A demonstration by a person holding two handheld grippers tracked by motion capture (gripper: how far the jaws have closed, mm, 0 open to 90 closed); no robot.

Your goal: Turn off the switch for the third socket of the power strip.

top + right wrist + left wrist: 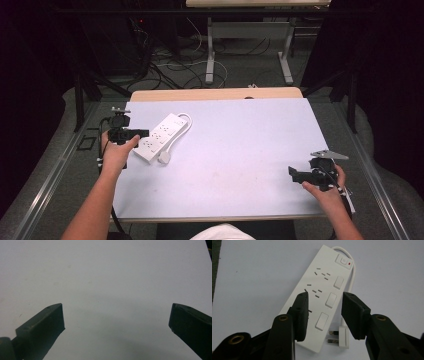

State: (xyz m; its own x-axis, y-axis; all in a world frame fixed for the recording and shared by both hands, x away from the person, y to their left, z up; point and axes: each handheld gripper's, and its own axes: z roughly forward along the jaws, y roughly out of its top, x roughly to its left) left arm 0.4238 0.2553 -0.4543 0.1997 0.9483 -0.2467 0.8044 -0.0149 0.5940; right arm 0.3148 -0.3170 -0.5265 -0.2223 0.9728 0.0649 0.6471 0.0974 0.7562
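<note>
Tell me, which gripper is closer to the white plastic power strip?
Left. The left gripper is right at the white plastic power strip; the right gripper sits far across the table.

The power strip [322,297] looks like smooth white plastic with a faint sheen, its rocker switches [331,300] the same material. Its plug [343,336] is white plastic too, with dull metal pins [333,337], and the cord [352,277] has a smooth white sheath. The table [240,150] has a matt, pale lavender-white top, lightly smudged in places, with a light wood-coloured edge [215,94] at the far side. The left tool [324,315] is matt black plastic, its pads slightly textured, with brass-coloured metal rings [283,318] set in the arms. The right tool [116,322] has the same matt black finish.
</note>
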